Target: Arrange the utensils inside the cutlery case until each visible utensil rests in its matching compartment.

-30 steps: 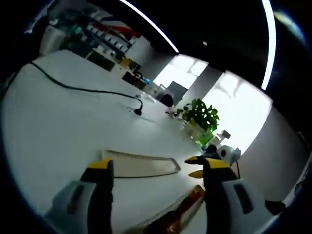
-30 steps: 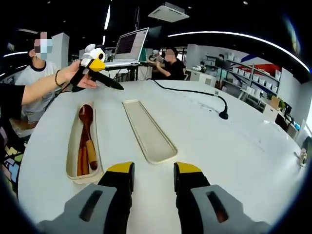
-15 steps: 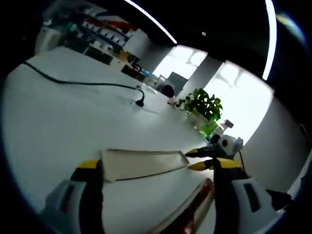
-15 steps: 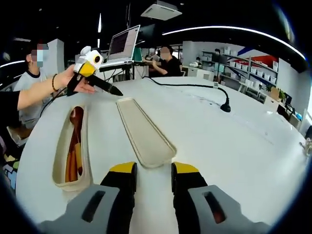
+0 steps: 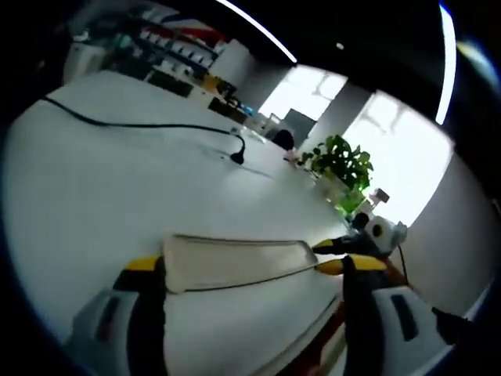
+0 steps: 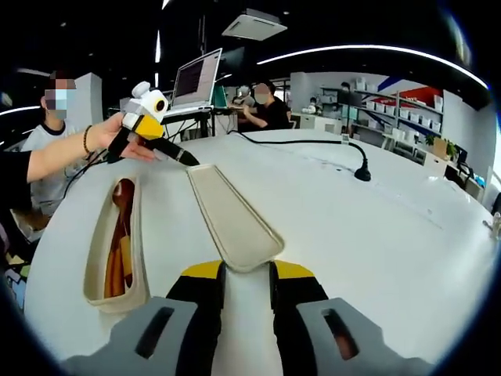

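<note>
A flat cream lid [image 6: 227,211] lies on the white table [image 6: 376,251]. Left of it stands the cream case base [image 6: 94,258], holding a wooden spoon [image 6: 123,192] and other brown utensils. My right gripper [image 6: 248,270] has its jaws narrowed either side of the lid's near end; a gap still shows and I cannot tell whether they touch it. My left gripper [image 5: 250,266] is open wide at the lid's [image 5: 227,262] other end. In the right gripper view a hand holds the left gripper [image 6: 184,157] at that far end. The right gripper [image 5: 329,257] straddles the lid's end.
A black cable with a plug [image 6: 360,174] runs across the table behind the lid. A laptop [image 6: 196,78] and seated people are beyond the far edge. A potted plant [image 5: 344,168] stands past the table. The case base [image 5: 313,356] lies near my left gripper's right jaw.
My right gripper's jaws have narrowed and come up to the lid's near end. The left gripper has come up to the lid's other end.
</note>
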Motion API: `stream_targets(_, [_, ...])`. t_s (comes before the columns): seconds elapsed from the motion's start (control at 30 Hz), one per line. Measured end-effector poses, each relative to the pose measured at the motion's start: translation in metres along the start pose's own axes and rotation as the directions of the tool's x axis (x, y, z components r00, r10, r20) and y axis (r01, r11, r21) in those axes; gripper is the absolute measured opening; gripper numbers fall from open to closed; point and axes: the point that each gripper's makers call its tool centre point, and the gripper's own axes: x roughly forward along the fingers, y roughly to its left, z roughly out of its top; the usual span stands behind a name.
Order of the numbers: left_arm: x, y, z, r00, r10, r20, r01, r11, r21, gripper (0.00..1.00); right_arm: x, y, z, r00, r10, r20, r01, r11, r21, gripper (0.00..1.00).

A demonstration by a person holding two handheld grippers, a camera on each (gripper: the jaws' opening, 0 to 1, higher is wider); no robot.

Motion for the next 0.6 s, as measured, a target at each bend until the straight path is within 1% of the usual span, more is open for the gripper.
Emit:
stream_targets(0.1, [-0.002, 0.006, 0.009, 1.0, -0.001, 0.012, 0.001, 0.999, -0.034, 0.97, 0.001, -0.001, 0.0, 1.0, -0.007, 0.007, 0.007, 1.0, 0.006, 0.23])
stream_targets(0.17, [-0.002, 0.012, 0.013, 1.0, 0.001, 0.008, 0.0, 0.999, -0.041, 0.92, 0.0, -0.002, 0.0, 1.0, -0.011, 0.016, 0.011, 1.0, 0.023, 0.23])
stream_targets(0.2, [-0.002, 0.016, 0.014, 1.0, 0.006, -0.001, -0.006, 0.999, -0.032, 0.89, 0.0, -0.002, 0.0, 1.0, -0.011, 0.019, 0.01, 1.0, 0.023, 0.23])
stream_targets(0.23, [-0.003, 0.018, 0.015, 1.0, 0.01, -0.004, -0.01, 0.999, -0.034, 0.87, 0.0, -0.001, -0.001, 1.0, -0.007, 0.027, 0.007, 1.0, -0.001, 0.23])
stream_targets(0.27, [-0.003, 0.02, 0.016, 1.0, 0.018, -0.001, -0.018, 0.998, -0.054, 0.85, 0.001, -0.002, 0.002, 0.999, -0.004, 0.049, 0.005, 0.999, -0.037, 0.23])
stream_targets(0.3, [-0.003, 0.02, 0.019, 1.0, 0.015, 0.007, -0.015, 0.997, -0.074, 0.85, -0.001, -0.002, 0.0, 0.999, -0.005, 0.045, 0.005, 1.0, -0.012, 0.23])
stream_targets(0.33, [-0.002, 0.02, 0.018, 1.0, 0.012, 0.006, -0.012, 0.997, -0.075, 0.86, -0.002, -0.002, 0.0, 0.999, -0.007, 0.05, 0.007, 1.0, 0.002, 0.23])
stream_targets(0.4, [-0.002, 0.02, 0.019, 1.0, 0.016, -0.006, -0.017, 0.998, -0.064, 0.83, -0.003, -0.002, 0.0, 0.998, -0.01, 0.054, 0.01, 1.0, 0.004, 0.23])
stream_targets(0.47, [-0.004, 0.018, 0.017, 1.0, 0.031, -0.001, -0.031, 0.998, -0.052, 0.77, -0.004, -0.002, 0.0, 0.998, -0.015, 0.056, 0.014, 1.0, 0.011, 0.23])
stream_targets(0.57, [-0.009, 0.02, 0.027, 0.999, 0.033, 0.032, -0.032, 0.998, -0.052, 0.65, -0.006, -0.004, -0.001, 0.998, -0.023, 0.054, 0.022, 1.0, 0.017, 0.23])
stream_targets(0.6, [-0.011, 0.018, 0.028, 0.998, 0.029, 0.047, -0.027, 0.998, -0.056, 0.61, -0.007, -0.004, -0.002, 0.998, -0.025, 0.053, 0.024, 1.0, 0.018, 0.23])
